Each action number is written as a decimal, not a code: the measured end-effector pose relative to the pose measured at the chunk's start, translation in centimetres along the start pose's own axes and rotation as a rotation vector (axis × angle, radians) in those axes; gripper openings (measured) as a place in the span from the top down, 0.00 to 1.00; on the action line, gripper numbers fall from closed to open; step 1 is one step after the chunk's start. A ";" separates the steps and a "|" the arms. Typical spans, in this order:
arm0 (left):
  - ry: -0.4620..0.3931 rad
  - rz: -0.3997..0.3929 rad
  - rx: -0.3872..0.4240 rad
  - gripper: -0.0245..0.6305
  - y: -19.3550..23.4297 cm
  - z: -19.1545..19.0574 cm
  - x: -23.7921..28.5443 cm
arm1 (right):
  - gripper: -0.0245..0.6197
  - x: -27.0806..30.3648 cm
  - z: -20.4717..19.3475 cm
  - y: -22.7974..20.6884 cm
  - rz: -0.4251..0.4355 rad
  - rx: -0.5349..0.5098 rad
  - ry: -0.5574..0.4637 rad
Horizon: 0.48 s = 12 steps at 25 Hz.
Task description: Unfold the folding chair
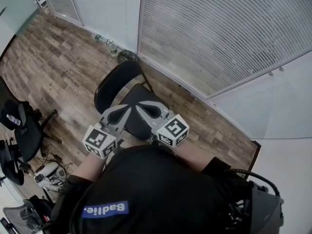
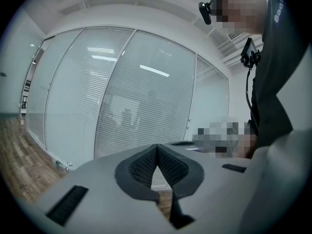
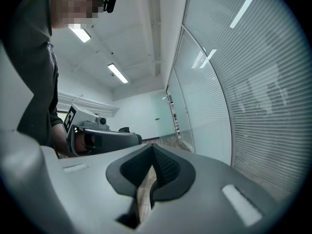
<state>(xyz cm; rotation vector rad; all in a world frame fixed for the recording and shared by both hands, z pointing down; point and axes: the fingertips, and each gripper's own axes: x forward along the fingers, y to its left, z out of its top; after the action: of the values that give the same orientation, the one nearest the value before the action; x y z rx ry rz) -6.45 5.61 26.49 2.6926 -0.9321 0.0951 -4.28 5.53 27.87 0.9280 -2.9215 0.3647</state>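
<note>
Wood floor (image 1: 63, 67) bore the folding chair (image 1: 116, 82), seemingly already opened; left gripper (image 1: 124, 111) and right gripper (image 1: 147, 109) hovered, jaws clenched, empty.

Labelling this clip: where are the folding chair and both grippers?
folding chair (image 1: 141, 95): head view, seat.
left gripper (image 2: 157, 146): left gripper view, shut jaw tips.
right gripper (image 3: 152, 146): right gripper view, shut jaw tips.

Counts, by kind

One folding chair (image 1: 107, 84); two grippers, left tongs (image 1: 127, 107) and right tongs (image 1: 141, 107); two bottles by the wall, left bottle (image 1: 100, 37) and right bottle (image 1: 113, 49); two office chairs, upper office chair (image 1: 24, 130) and lower office chair (image 1: 17, 218).
</note>
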 end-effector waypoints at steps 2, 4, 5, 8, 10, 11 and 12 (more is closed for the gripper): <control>-0.001 0.003 0.000 0.95 0.0 0.0 0.0 | 0.96 0.0 -0.1 -0.1 -0.002 0.005 0.002; -0.002 0.007 0.000 0.95 0.1 -0.1 0.1 | 0.96 -0.1 -0.3 -0.3 -0.004 0.008 0.004; -0.002 0.010 0.000 0.95 0.1 -0.2 0.2 | 0.96 -0.2 -0.4 -0.3 -0.004 0.009 0.003; -0.003 0.015 -0.001 0.95 0.4 -0.3 0.1 | 0.96 -0.1 -0.5 -0.4 -0.004 0.012 0.003; -0.003 0.019 0.000 0.95 0.6 -0.3 0.0 | 0.96 0.0 -0.6 -0.3 -0.006 0.013 0.004; -0.003 0.020 0.000 0.95 0.7 -0.2 -0.1 | 0.96 0.1 -0.6 -0.3 -0.007 0.013 0.005; -0.004 0.020 0.000 0.95 0.7 -0.2 -0.2 | 0.96 0.1 -0.6 -0.3 -0.009 0.013 0.006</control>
<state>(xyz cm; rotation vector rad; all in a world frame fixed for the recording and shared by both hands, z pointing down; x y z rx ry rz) -7.03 5.20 26.82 2.6842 -0.9607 0.0943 -4.24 5.35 28.51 0.9394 -2.9126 0.3859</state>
